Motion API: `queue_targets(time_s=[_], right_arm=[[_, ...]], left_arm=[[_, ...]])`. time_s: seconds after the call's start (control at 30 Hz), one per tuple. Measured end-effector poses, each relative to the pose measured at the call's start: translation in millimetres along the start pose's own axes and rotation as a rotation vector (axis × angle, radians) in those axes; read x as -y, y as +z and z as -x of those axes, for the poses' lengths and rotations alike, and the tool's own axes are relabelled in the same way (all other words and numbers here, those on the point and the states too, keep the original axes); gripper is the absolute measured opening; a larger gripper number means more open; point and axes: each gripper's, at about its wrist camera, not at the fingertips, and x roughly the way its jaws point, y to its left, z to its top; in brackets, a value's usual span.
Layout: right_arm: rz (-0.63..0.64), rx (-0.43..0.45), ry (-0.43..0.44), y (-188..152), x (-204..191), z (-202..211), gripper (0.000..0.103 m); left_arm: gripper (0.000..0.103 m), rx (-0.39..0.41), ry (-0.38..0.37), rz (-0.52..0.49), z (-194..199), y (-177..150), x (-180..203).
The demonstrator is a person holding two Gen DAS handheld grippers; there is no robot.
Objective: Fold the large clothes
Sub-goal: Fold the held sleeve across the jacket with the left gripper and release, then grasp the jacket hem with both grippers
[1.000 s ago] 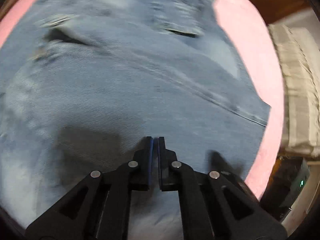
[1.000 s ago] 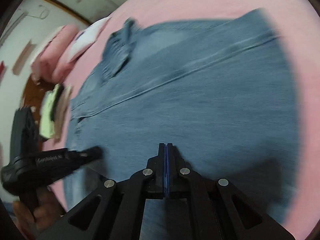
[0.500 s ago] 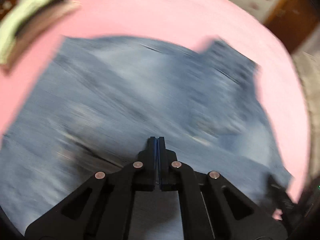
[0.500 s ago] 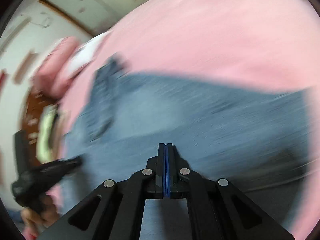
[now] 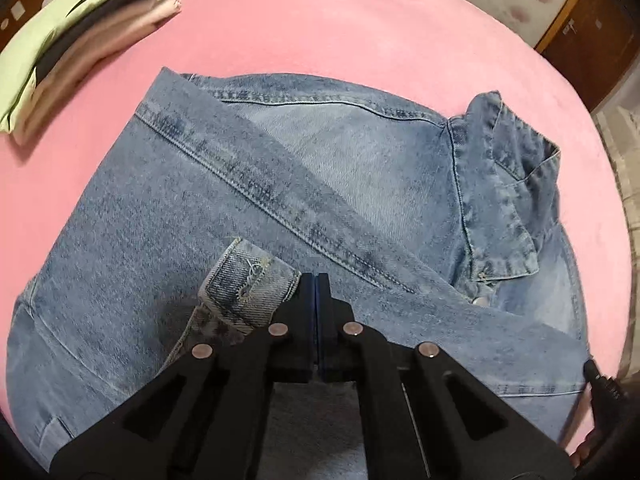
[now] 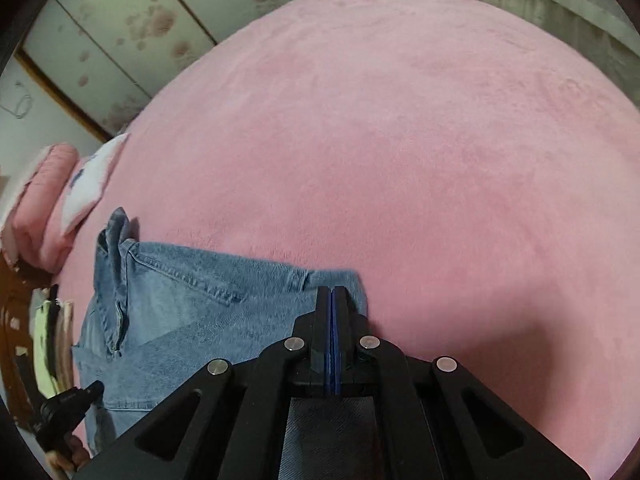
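You are working over the pink bed (image 5: 360, 40), where the denim jacket (image 5: 160, 220) is lying spread, collar (image 5: 504, 184) toward the far right in the left view. Your left tongs (image 5: 316, 292) are pressed shut with a buttonholed cuff (image 5: 248, 284) bunched just beside them; whether denim is actually pinched between them I cannot tell. Your right tongs (image 6: 331, 304) are likewise closed over the jacket's near edge, grip unclear. If you are carrying a fold, be keeping both edges level and laying them down squarely along the seam (image 5: 280, 208). The jacket's near portion is hiding under both tools, and the clothes stack (image 5: 60, 48) at far left is blurring
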Motion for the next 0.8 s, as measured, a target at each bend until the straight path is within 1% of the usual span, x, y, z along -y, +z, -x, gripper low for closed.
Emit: queue_targets(time_s=[0.03, 0.1, 0.13, 0.17, 0.2, 0.23, 0.27, 0.33, 0.37, 0.4, 0.43, 0.47, 0.5, 0.57, 0.63, 0.7, 0.8], right_arm=[[0.002, -0.001, 0.0, -17.0, -10.1, 6.0, 0.0], [0.018, -0.022, 0.027, -32.0, -22.4, 11.5, 0.0], [0.019, -0.029, 0.04, -42.4, -14.7, 27.4, 0.0], [0.014, -0.033, 0.051, -52.1, -12.5, 34.5, 0.0], [0.001, -0.045, 0.061, -63.1, -13.6, 40.7, 0.004], [-0.017, -0.059, 0.06, -76.4, -15.7, 45.9, 0.004], [-0.03, -0.063, 0.054, -88.3, -20.9, 47.8, 0.005], [-0.055, -0.07, 0.03, -120.4, -23.6, 65.6, 0.008], [-0.062, -0.081, 0.023, -134.5, -24.6, 73.4, 0.014], [-0.071, -0.096, 0.024, -150.7, -27.1, 81.5, 0.026], [-0.075, -0.112, 0.03, -166.0, -33.0, 84.9, 0.035], [-0.073, -0.128, 0.037, -185.0, -43.7, 87.1, 0.05], [-0.063, -0.136, 0.038, -202.2, -54.3, 92.7, 0.061], [-0.043, -0.159, 0.019, -228.8, -67.4, 105.7, 0.071], [-0.019, -0.189, 0.003, -260.1, -86.8, 117.1, 0.073], [0.003, -0.209, -0.007, -286.7, -105.1, 126.3, 0.079], [0.022, -0.224, -0.004, -324.5, -137.8, 135.7, 0.082]], left_arm=[[0.001, -0.001, -0.015, 0.007, 2.8, -3.8, -4.0], [0.001, 0.003, -0.058, 0.011, 13.0, -17.9, -18.4], [0.001, 0.011, -0.076, 0.007, 18.2, -24.2, -23.0], [0.001, 0.022, -0.094, -0.001, 24.3, -31.9, -27.3], [0.001, 0.029, -0.119, -0.01, 31.0, -40.8, -31.5], [0.001, 0.031, -0.134, -0.016, 36.0, -49.3, -35.0], [0.001, 0.024, -0.143, -0.018, 42.9, -55.9, -40.6], [0.001, -0.015, -0.155, -0.019, 53.5, -72.7, -51.9], [0.001, -0.043, -0.156, -0.023, 57.5, -82.0, -59.8], [0.001, -0.062, -0.155, -0.026, 62.7, -87.5, -67.5], [0.001, -0.084, -0.159, -0.029, 67.0, -96.1, -74.2], [0.001, -0.099, -0.174, -0.032, 68.9, -103.8, -77.4], [0.001, -0.118, -0.158, -0.039, 75.4, -113.5, -83.3], [0.001, -0.143, -0.116, -0.056, 83.5, -124.3, -92.1], [0.001, -0.176, -0.114, -0.09, 94.5, -135.5, -102.6], [0.001, -0.2, -0.093, -0.16, 104.5, -145.4, -108.3], [0.001, -0.224, -0.08, -0.24, 123.2, -157.5, -119.8]])
